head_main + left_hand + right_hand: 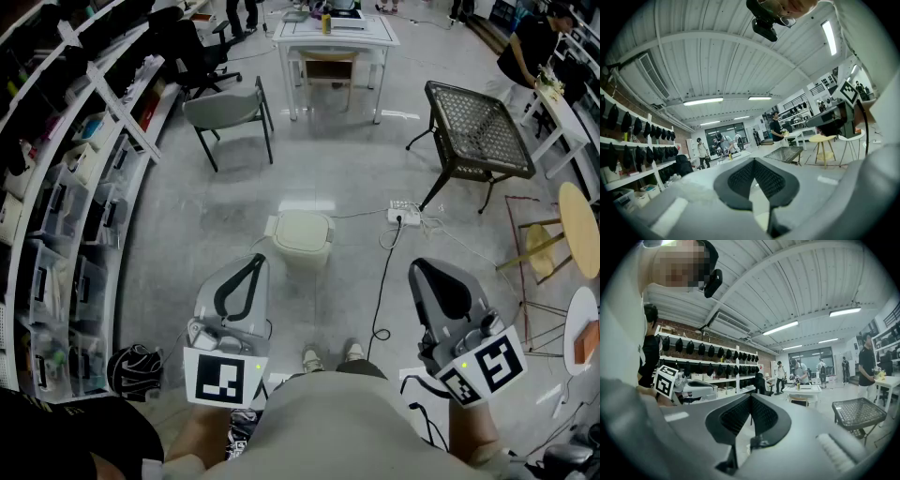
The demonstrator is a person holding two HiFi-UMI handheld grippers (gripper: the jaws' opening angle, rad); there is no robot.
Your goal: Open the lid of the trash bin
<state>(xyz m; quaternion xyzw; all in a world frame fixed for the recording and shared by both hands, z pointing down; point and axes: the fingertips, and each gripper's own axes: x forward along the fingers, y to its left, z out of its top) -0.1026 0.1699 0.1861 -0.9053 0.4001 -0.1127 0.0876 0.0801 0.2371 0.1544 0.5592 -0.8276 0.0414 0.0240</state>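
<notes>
Your left gripper [251, 262]: jaws pressed together, nothing between them, held low near your body, tip pointing forward. Trash bin [302, 236] on floor ahead, lid [303, 228] down. Bin sits beyond both jaw tips, between your two grippers, nearer left one, touched by neither. Your right gripper [424, 269]: jaws together as well, empty, well right of bin. Power strip [405, 216] and black mesh table [476, 131] farther right.

small pale trash bin [302, 238] upright on the floor (lid [303, 230] shut)
</notes>
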